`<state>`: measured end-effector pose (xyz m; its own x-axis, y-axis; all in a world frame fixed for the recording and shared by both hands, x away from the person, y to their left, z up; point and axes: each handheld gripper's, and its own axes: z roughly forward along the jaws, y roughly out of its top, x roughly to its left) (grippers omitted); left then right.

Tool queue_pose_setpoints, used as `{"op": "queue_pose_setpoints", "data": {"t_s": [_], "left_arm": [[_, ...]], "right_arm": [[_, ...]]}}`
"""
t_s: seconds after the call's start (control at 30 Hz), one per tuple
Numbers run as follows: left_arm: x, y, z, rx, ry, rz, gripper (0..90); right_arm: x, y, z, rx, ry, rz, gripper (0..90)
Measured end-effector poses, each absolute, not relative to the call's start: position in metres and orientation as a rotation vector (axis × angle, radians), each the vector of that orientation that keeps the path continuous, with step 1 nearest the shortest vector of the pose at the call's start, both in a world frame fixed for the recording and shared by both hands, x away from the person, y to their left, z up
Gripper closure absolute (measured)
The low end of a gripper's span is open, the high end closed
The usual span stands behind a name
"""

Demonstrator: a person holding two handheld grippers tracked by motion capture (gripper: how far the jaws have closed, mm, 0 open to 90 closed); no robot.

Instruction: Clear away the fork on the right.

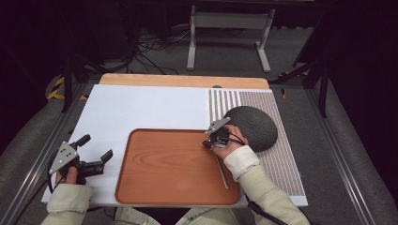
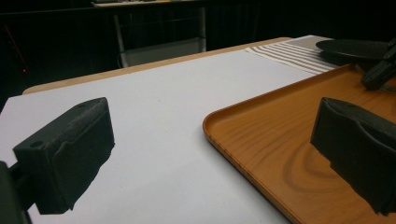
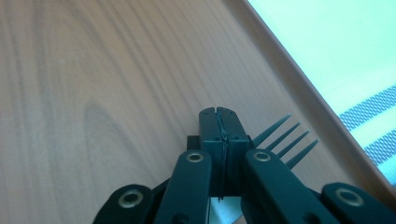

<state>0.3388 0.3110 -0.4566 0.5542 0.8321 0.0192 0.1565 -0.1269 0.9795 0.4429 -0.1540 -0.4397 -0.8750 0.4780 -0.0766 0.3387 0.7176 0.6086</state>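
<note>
I see a slim metal fork (image 1: 222,171) lying flat near the right rim of the brown wooden tray (image 1: 164,185), tines (image 3: 285,140) pointing far.

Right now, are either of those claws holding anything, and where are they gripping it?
The right claw is shut on a fork, clamped near its neck, just behind the tines, over the wooden tray. The left claw is open and holds nothing.

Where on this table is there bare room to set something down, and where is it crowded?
Free: the white sheet between the wooden table edge and the tray's far rim; most of the tray floor left of the fork. Crowded: the tray's right side, where the right tongs sit beside the dark round mat on the striped cloth.
</note>
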Motion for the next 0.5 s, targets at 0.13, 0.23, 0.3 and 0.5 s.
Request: {"op": "queue_pose_setpoints", "data": {"t_s": [0.13, 0.23, 0.3, 0.5], "left_arm": [[0.339, 0.311, -0.457, 1.622, 0.852, 0.720, 0.1], [0.339, 0.311, -0.457, 1.622, 0.852, 0.719, 0.1], [0.339, 0.311, -0.457, 1.621, 0.853, 0.719, 0.1], [0.339, 0.311, -0.457, 1.623, 0.852, 0.719, 0.1]], "right_arm": [[0.444, -0.158, -0.439, 0.668, 2.684, 0.881, 90.0], [0.445, -0.161, -0.439, 0.676, 2.682, 0.881, 90.0], [0.446, -0.162, -0.439, 0.685, 2.675, 0.876, 90.0], [0.448, -0.168, -0.439, 0.712, 2.660, 0.870, 90.0]]}}
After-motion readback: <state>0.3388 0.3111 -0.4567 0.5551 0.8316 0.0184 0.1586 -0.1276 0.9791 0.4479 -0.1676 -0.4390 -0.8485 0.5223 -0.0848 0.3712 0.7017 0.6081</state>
